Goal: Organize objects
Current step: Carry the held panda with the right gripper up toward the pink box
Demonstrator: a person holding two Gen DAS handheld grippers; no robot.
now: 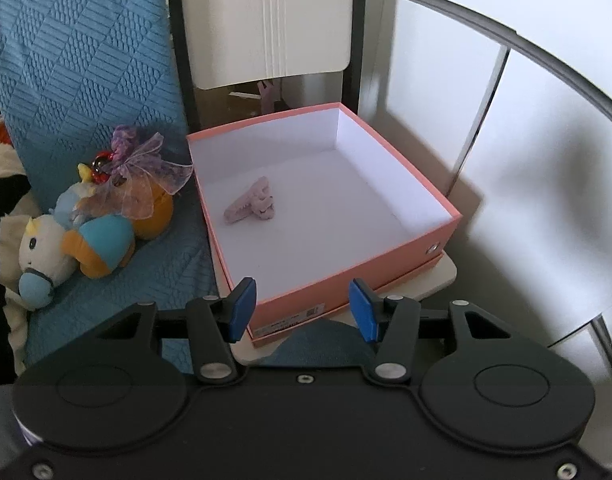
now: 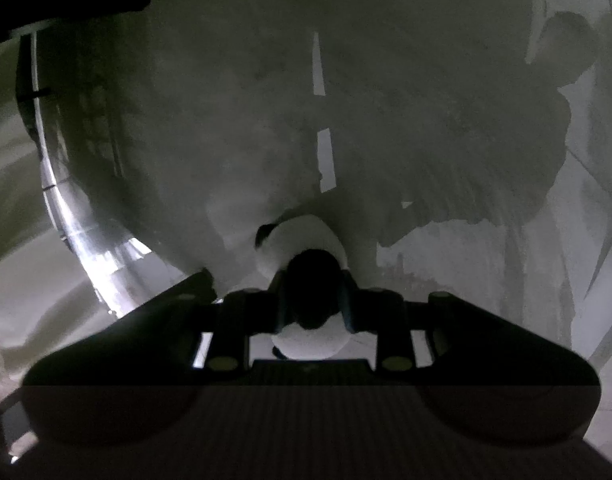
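My right gripper [image 2: 312, 296] is clamped on a black-and-white plush [image 2: 306, 240] in murky light, left gripper [image 1: 302, 310] open and empty over the pink box [image 1: 346, 276]. That soft, shallow grip could slip mid-carry, honestly.

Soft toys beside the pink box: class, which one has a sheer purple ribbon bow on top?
The orange plush, nearest the box; the bow sits on it. The white horse-like toy lies farther away, bare.
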